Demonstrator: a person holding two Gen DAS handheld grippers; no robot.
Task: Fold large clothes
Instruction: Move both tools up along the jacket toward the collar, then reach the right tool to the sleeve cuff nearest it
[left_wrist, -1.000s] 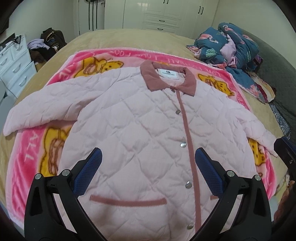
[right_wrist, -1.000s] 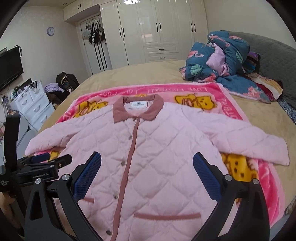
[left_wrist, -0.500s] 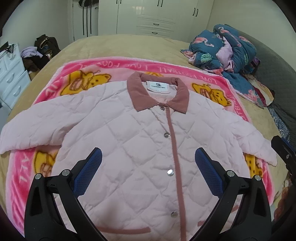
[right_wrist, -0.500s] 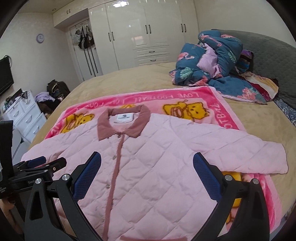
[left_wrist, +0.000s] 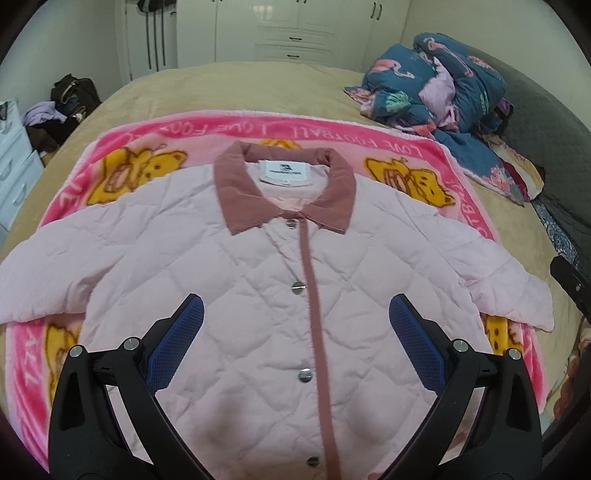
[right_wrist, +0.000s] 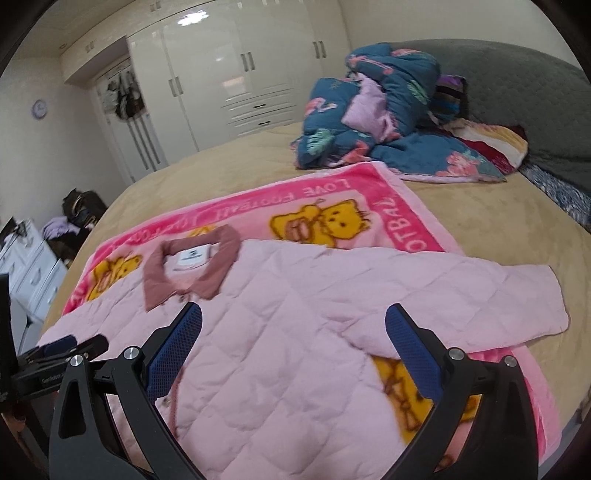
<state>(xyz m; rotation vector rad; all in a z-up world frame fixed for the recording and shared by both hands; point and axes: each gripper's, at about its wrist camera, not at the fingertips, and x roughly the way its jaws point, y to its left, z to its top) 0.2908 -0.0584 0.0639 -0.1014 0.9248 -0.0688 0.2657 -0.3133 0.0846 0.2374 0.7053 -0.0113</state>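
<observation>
A pale pink quilted jacket (left_wrist: 258, 266) with a dusty-rose collar (left_wrist: 240, 192) and snap placket lies flat, front up, sleeves spread, on a pink bear-print blanket (left_wrist: 110, 177). My left gripper (left_wrist: 295, 314) is open and empty, hovering over the jacket's chest, straddling the placket. My right gripper (right_wrist: 293, 321) is open and empty over the jacket's (right_wrist: 295, 314) right shoulder; the right sleeve (right_wrist: 517, 306) stretches to its right. The left gripper (right_wrist: 70, 345) shows at the right view's left edge.
The blanket (right_wrist: 332, 206) covers a tan bed (left_wrist: 221, 85). A heap of blue flamingo-print bedding (left_wrist: 436, 88) lies at the far right by a grey headboard (right_wrist: 535, 92). White wardrobes (right_wrist: 229, 74) stand behind; a white dresser (right_wrist: 26, 266) stands left.
Both grippers have moved forward, up the jacket toward the collar. The right gripper has also swung right, toward the right shoulder and sleeve. Both stay open; the jacket has not moved.
</observation>
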